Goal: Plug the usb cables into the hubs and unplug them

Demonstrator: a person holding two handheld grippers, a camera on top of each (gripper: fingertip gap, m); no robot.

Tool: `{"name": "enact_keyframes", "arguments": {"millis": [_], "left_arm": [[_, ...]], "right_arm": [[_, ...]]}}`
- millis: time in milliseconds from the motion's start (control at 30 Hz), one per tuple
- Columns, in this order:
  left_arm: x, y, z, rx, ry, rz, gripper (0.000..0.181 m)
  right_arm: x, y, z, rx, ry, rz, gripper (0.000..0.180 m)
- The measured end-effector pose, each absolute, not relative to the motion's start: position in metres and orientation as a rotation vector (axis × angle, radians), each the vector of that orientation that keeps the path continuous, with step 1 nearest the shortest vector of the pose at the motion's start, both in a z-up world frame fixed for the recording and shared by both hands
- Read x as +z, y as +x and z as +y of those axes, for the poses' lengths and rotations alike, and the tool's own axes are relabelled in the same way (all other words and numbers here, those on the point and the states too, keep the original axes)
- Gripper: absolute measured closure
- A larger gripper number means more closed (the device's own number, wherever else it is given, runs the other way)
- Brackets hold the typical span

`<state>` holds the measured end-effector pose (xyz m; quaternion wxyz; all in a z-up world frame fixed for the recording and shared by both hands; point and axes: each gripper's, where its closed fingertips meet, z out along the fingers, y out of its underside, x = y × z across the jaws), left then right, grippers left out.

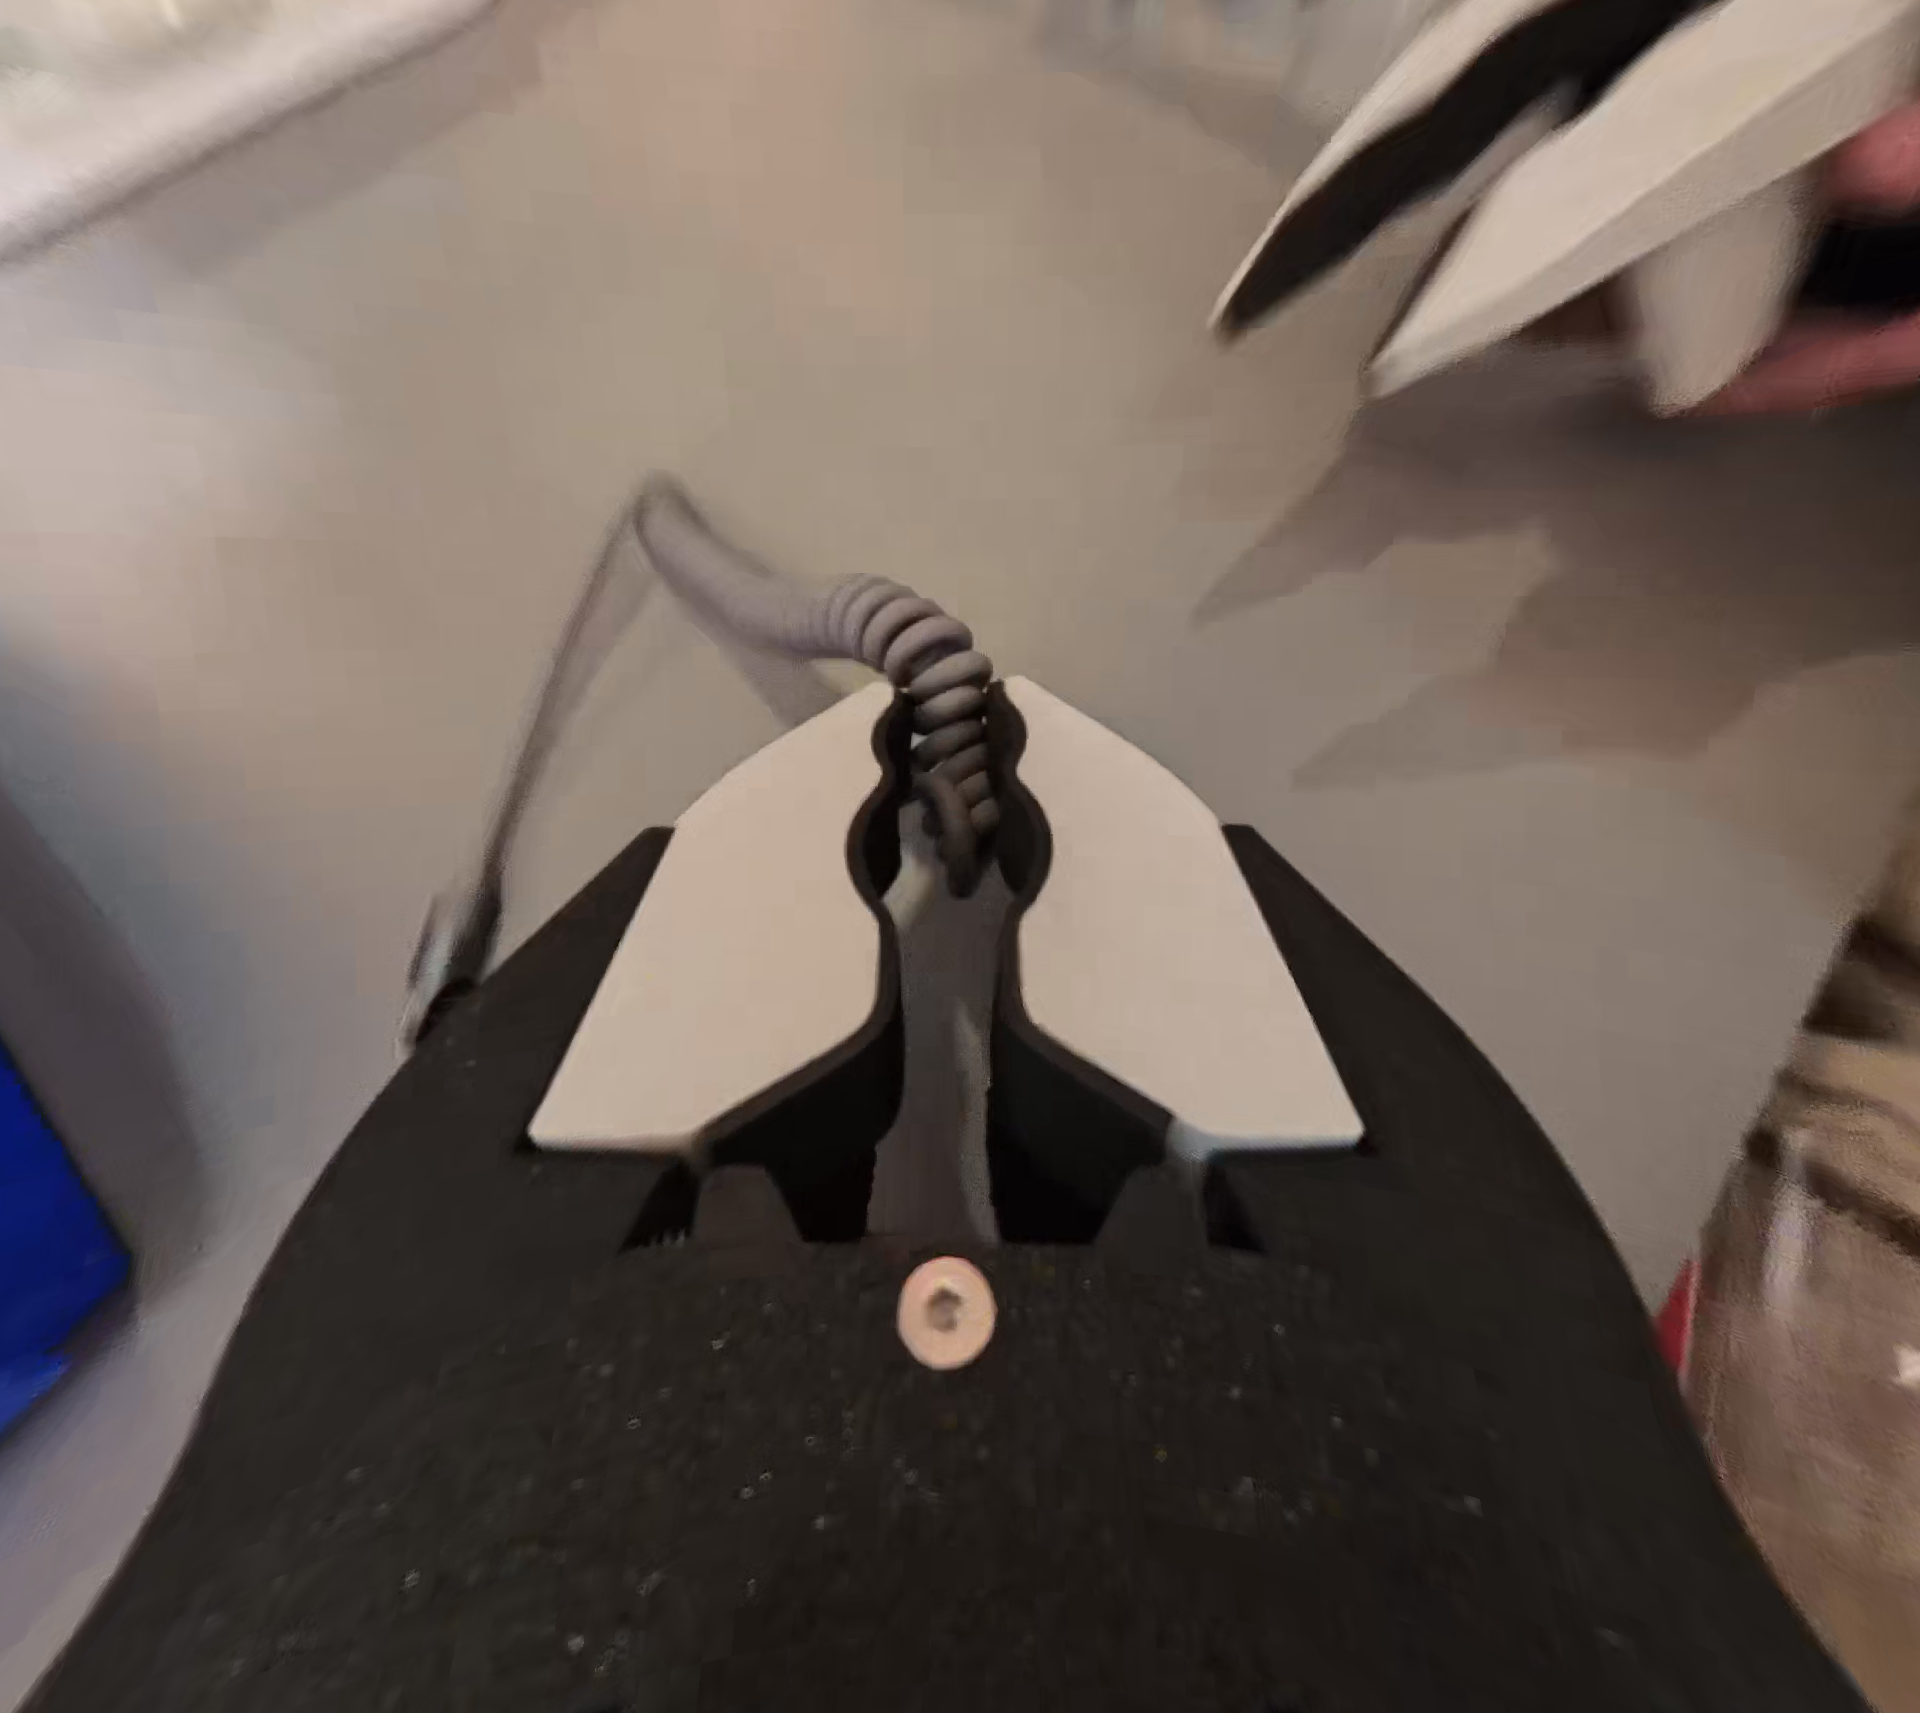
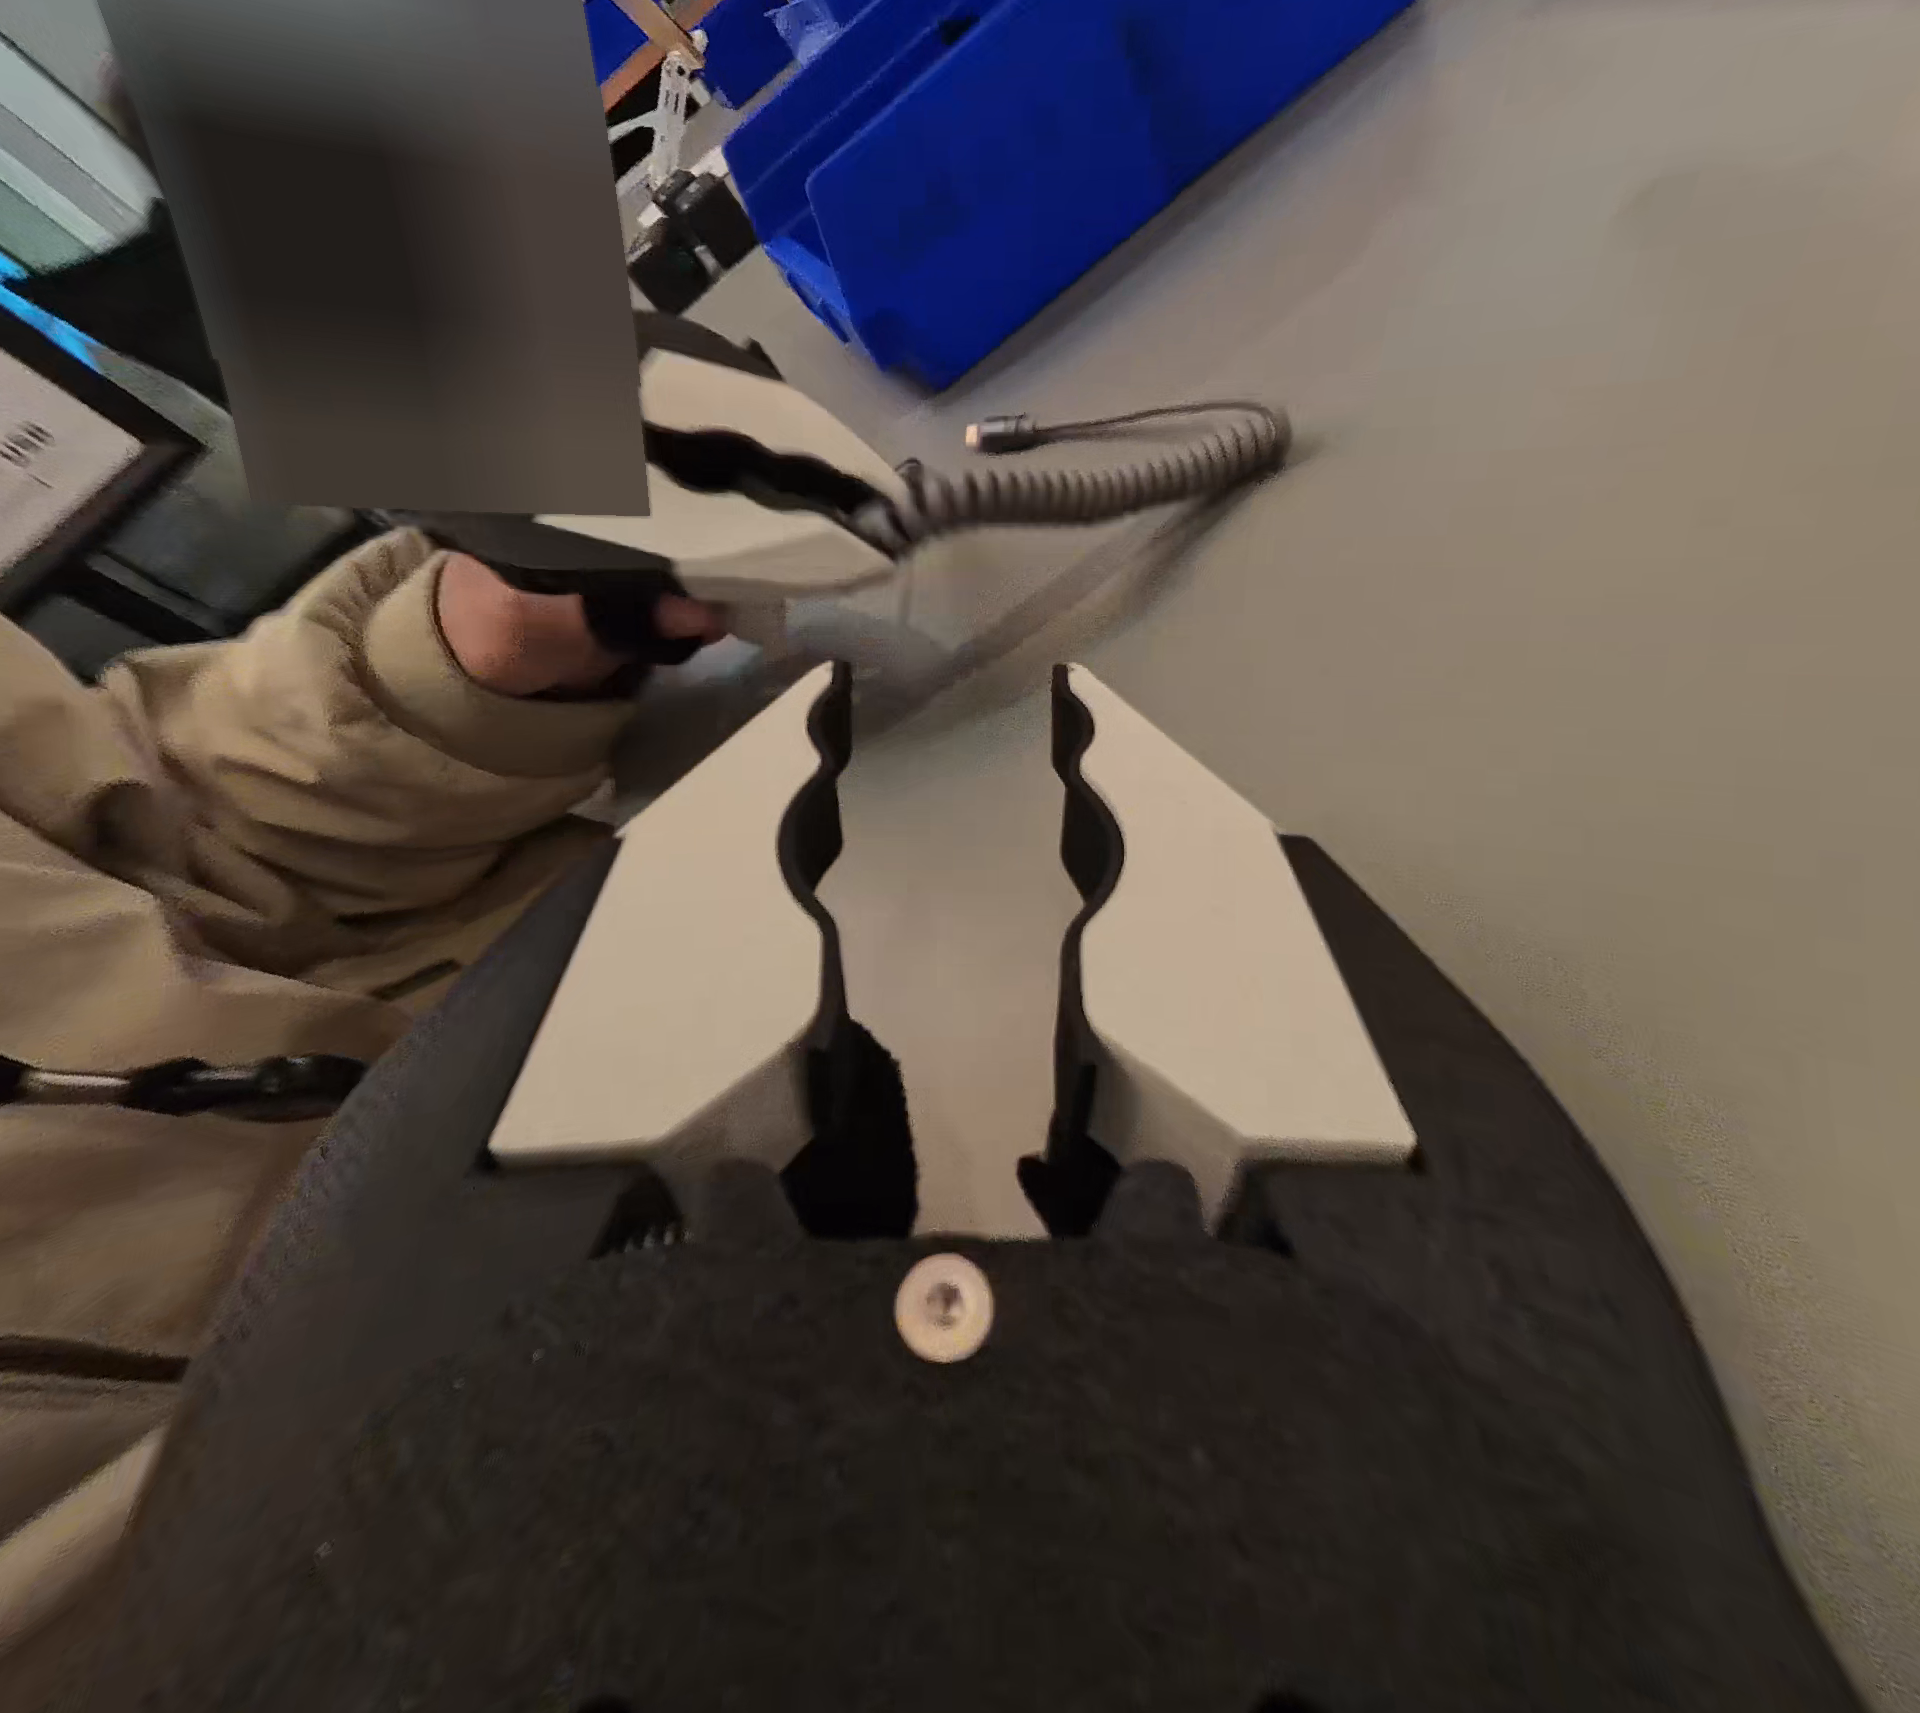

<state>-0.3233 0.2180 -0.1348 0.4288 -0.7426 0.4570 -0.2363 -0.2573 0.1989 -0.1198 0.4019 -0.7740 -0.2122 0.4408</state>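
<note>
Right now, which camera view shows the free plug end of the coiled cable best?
The right wrist view: the plug lies sharp on the grey table. In the left wrist view only the coiled cable shows, pinched in the left tongs; its far end is blurred.

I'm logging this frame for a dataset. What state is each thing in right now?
Left gripper: shut on the coiled cable.
Coiled cable: lifted off the table at the gripped end, plugged into nothing.
Cable plug: free, near the table.
Right gripper: open, empty.
Blue bins: resting on the grey table.
</note>
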Motion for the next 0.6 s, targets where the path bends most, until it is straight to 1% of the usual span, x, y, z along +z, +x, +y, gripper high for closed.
{"name": "enact_keyframes", "arguments": {"millis": [33,167,267,333,367,400,500,533,567,600], "left_arm": [[-0.118,-0.32,0.215,-0.576,-1.762,1.136,0.168],[-0.082,-0.309,0.193,-0.462,-1.489,1.172,0.168],[-0.074,-0.299,0.175,-0.433,-1.386,1.212,0.168],[-0.077,-0.293,0.168,-0.406,-1.358,1.257,0.168],[-0.081,-0.291,0.167,-0.378,-1.35,1.276,0.168],[-0.083,-0.291,0.167,-0.354,-1.341,1.292,0.168],[-0.088,-0.29,0.166,-0.376,-1.342,1.276,0.165],[-0.089,-0.289,0.164,-0.419,-1.353,1.271,0.158],[-0.092,-0.29,0.163,-0.459,-1.378,1.27,0.145],[-0.092,-0.291,0.162,-0.495,-1.401,1.265,0.143]], "right_arm": [[-0.124,-0.26,0.199,1.188,-1.997,-0.482,0.142],[-0.107,-0.285,0.192,1.575,-1.952,-0.262,0.14],[-0.08,-0.302,0.18,1.927,-1.795,-0.166,0.139],[-0.067,-0.305,0.178,2.07,-1.701,-0.111,0.14],[-0.063,-0.304,0.18,2.089,-1.671,-0.091,0.146],[-0.062,-0.3,0.182,2.058,-1.661,-0.085,0.163],[-0.066,-0.292,0.189,1.849,-1.702,-0.164,0.165],[-0.065,-0.288,0.191,1.763,-1.718,-0.2,0.166],[-0.062,-0.284,0.192,1.678,-1.725,-0.245,0.166],[-0.057,-0.279,0.193,1.577,-1.735,-0.306,0.166]]}}
